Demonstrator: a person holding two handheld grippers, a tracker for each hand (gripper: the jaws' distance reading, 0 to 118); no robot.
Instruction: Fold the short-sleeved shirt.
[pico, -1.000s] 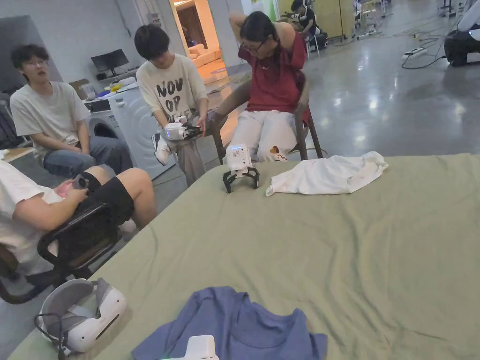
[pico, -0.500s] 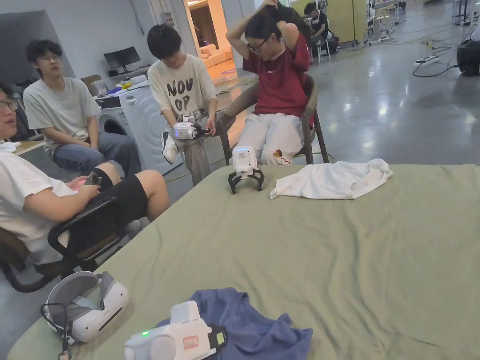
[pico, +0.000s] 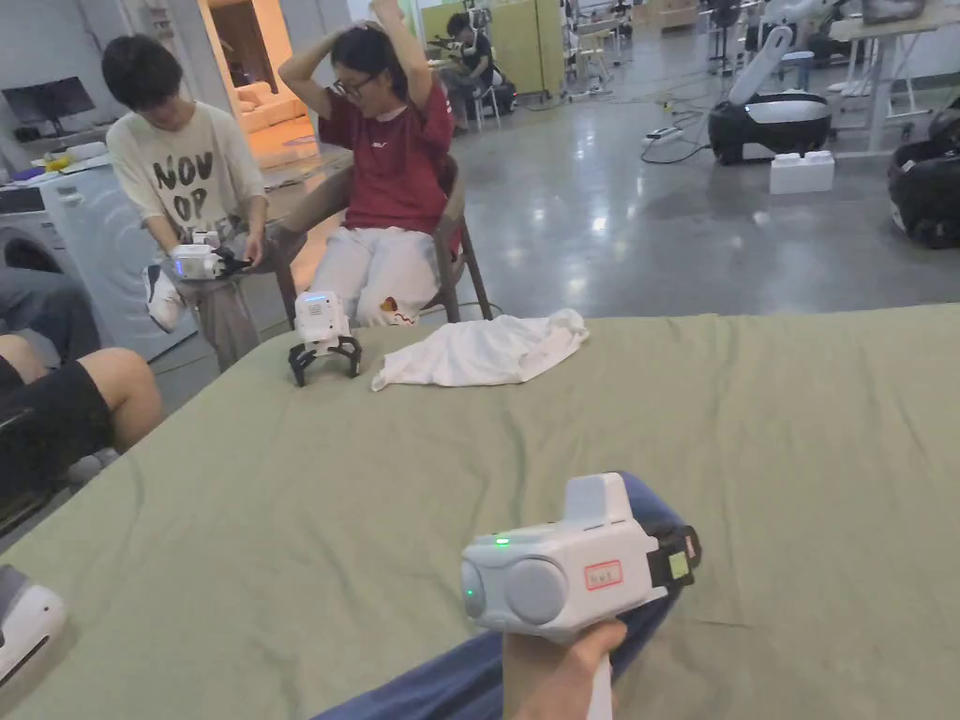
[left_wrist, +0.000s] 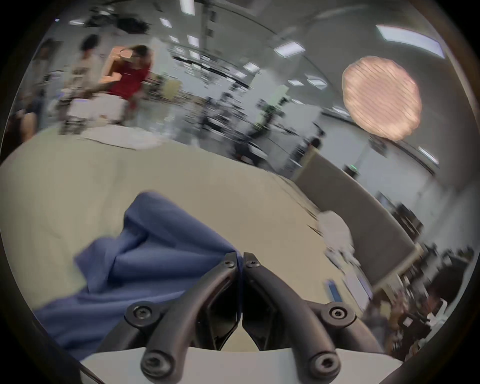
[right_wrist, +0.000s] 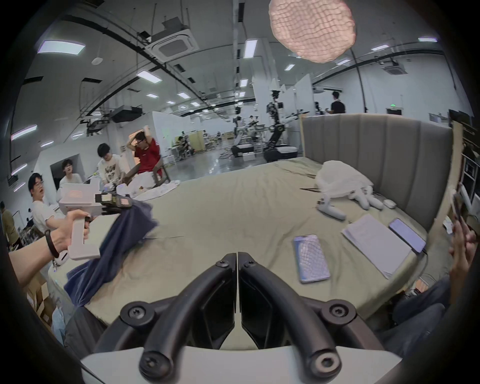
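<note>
The blue short-sleeved shirt (pico: 441, 680) hangs from my left gripper (pico: 686, 555), which a hand holds up over the near part of the green bed (pico: 375, 487). In the left gripper view the jaws (left_wrist: 240, 257) are shut on a bunched fold of the blue shirt (left_wrist: 155, 254), and the rest drapes down to the sheet. My right gripper (right_wrist: 237, 256) is shut with nothing between its jaws, above the near edge of the bed. From there the left gripper (right_wrist: 122, 202) and the hanging shirt (right_wrist: 122, 239) show at the left.
A white garment (pico: 483, 352) and a spare gripper (pico: 323, 337) sit at the bed's far edge, with seated people beyond. Two phones (right_wrist: 311, 258) (right_wrist: 407, 235), a notebook (right_wrist: 374, 241) and a white bundle (right_wrist: 340, 181) lie near the headboard (right_wrist: 376, 156). A white headset (pico: 23, 628) rests at the near left corner.
The blue shirt, flat at the bed's near edge a second ago, is now lifted in the left gripper, which has risen and moved right. The head camera has panned right.
</note>
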